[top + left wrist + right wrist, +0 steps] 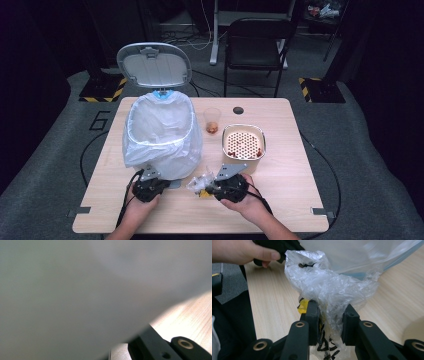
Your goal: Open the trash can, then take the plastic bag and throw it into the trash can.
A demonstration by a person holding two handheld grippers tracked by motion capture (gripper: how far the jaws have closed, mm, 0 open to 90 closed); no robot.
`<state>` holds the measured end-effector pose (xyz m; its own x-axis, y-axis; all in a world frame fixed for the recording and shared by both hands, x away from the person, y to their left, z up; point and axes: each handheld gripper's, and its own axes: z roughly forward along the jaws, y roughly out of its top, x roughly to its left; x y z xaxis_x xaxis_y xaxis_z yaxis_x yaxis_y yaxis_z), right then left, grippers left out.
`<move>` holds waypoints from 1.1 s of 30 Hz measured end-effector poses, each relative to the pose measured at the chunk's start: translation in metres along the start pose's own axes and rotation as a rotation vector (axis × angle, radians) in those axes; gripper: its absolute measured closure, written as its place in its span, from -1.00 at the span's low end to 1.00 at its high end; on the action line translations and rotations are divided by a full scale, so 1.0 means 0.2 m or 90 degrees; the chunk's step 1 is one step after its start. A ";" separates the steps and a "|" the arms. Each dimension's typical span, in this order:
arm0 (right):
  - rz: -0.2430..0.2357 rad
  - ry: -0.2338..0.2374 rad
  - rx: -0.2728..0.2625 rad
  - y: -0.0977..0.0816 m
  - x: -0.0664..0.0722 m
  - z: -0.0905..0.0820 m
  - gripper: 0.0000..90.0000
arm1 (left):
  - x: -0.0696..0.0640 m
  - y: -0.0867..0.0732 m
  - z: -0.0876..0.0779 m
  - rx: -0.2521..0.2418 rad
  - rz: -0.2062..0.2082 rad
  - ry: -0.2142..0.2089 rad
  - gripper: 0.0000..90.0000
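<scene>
High view: lined bin (pixel 160 132) at worktop's left rear, lid up; strainer bowl (pixel 243 142) holds reddish scraps. Left gripper (pixel 150 186) closed at bin's base. Right gripper view: right gripper (pixel 329 315) clamps crumpled plastic wrapper (pixel 324 282).

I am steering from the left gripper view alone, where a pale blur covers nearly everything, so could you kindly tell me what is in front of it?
Observer: It is the white bin with a translucent plastic liner, and the left gripper sits against its base.
Operator: Thank you; what is the other gripper doing?
Observer: The right gripper is closed on a crumpled clear plastic wrapper with some yellow in it.
Operator: Is the bin ready to receive it?
Observer: Yes, its grey hinged lid stands open at the back.
Operator: Anything else on the table?
Observer: A square metal strainer bowl and a small clear plastic cup stand right of the bin.
</scene>
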<state>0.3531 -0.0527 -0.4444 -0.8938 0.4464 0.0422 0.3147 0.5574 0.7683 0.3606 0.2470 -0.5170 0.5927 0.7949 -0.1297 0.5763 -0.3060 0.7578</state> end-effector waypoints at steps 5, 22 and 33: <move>0.005 -0.012 -0.015 0.07 -0.04 -0.09 0.60 | 0.00 0.00 0.00 -0.004 -0.002 -0.004 1.00; -0.003 -0.031 -0.051 0.39 -0.16 -0.33 0.59 | 0.00 0.00 0.00 -0.002 -0.005 -0.003 1.00; -0.028 -0.032 -0.095 0.64 -0.18 -0.42 0.59 | 0.00 0.00 0.00 -0.004 -0.003 -0.003 1.00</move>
<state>0.3979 -0.0562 -0.2929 -0.8875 0.4602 -0.0228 0.2210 0.4684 0.8554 0.3612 0.2474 -0.5174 0.5927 0.7937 -0.1373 0.5761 -0.2986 0.7609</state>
